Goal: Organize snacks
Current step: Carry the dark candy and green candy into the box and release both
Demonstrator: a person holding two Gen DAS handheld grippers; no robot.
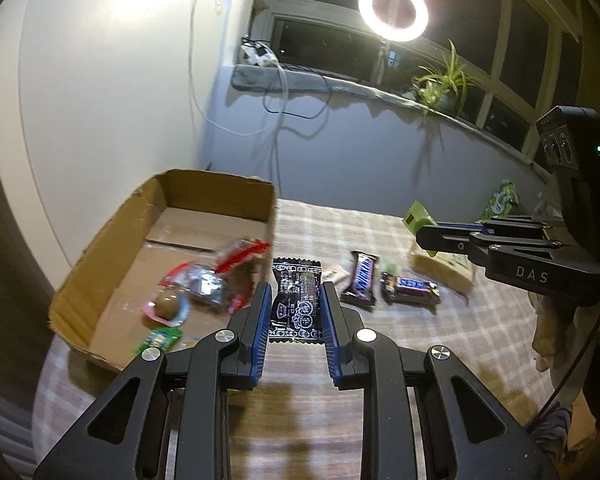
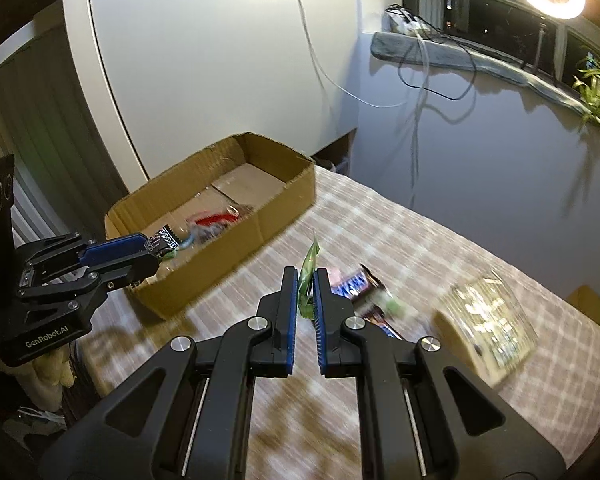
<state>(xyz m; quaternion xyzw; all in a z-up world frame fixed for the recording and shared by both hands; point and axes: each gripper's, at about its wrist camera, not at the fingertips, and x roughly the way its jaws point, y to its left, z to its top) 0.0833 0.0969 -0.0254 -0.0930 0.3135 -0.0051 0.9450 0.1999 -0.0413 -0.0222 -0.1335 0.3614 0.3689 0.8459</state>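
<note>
Black packet clamped in left hand-held gripper

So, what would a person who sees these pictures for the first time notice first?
Probably the left hand-held gripper, shut on a black snack packet beside the cardboard box at the table's left. Next, the right hand-held gripper pinching a thin green wrapper above the checked tablecloth. Behind, a bright ring light glows before the dark window.
</note>
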